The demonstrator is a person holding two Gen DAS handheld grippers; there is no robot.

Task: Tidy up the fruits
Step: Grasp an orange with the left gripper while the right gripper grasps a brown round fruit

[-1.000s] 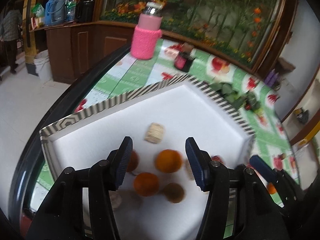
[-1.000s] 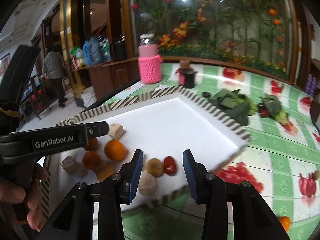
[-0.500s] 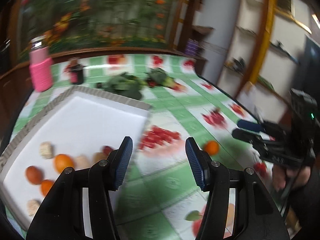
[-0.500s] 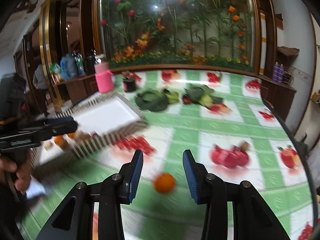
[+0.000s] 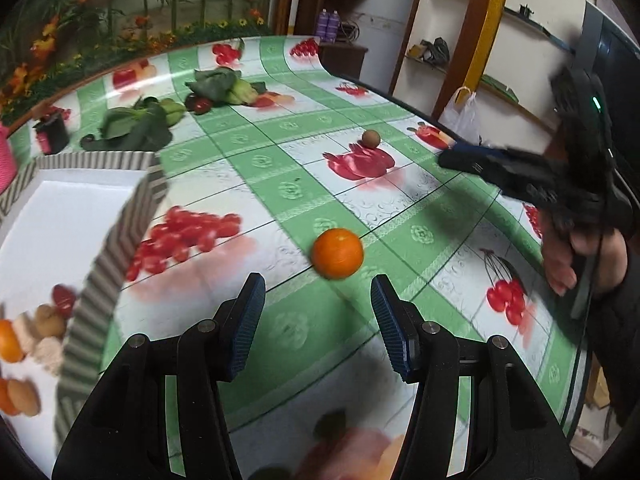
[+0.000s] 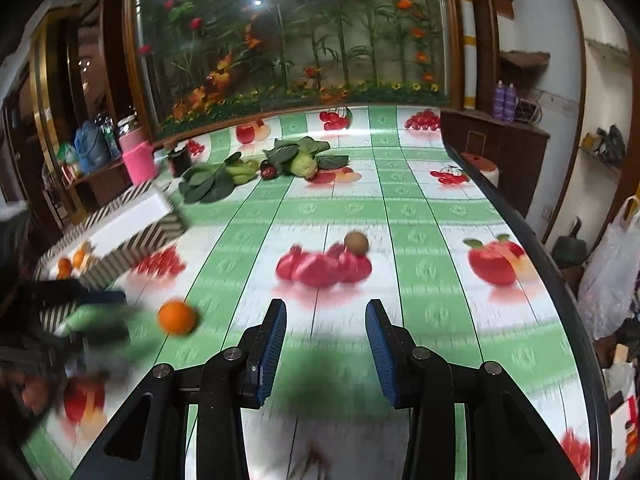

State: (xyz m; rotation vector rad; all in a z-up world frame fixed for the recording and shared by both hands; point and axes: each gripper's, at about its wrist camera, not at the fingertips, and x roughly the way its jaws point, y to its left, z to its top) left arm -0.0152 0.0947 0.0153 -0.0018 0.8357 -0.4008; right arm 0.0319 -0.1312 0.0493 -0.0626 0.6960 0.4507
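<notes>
An orange (image 5: 337, 253) lies on the green-and-white fruit-print tablecloth, just beyond my left gripper (image 5: 318, 312), which is open and empty. That orange (image 6: 177, 317) shows at the left in the right wrist view. A small brown fruit (image 6: 356, 242) sits farther out, ahead of my right gripper (image 6: 326, 330), also open and empty. The brown fruit (image 5: 371, 138) appears far off in the left wrist view. The white tray (image 5: 120, 236) with a striped rim holds several fruits (image 5: 44, 320) at the left. My right gripper (image 5: 460, 157) shows blurred at the right of the left wrist view.
Leafy greens (image 6: 304, 160) and a dark red fruit (image 6: 269, 171) lie at the far side of the table. A pink-sleeved jar (image 6: 138, 156) and a small dark jar (image 6: 180, 160) stand beyond the tray. The table's dark edge (image 6: 520, 232) runs along the right.
Both grippers have swung from over the tray to the right, over the open tablecloth. The orange and the brown fruit have come into view ahead. Both stayed open.
</notes>
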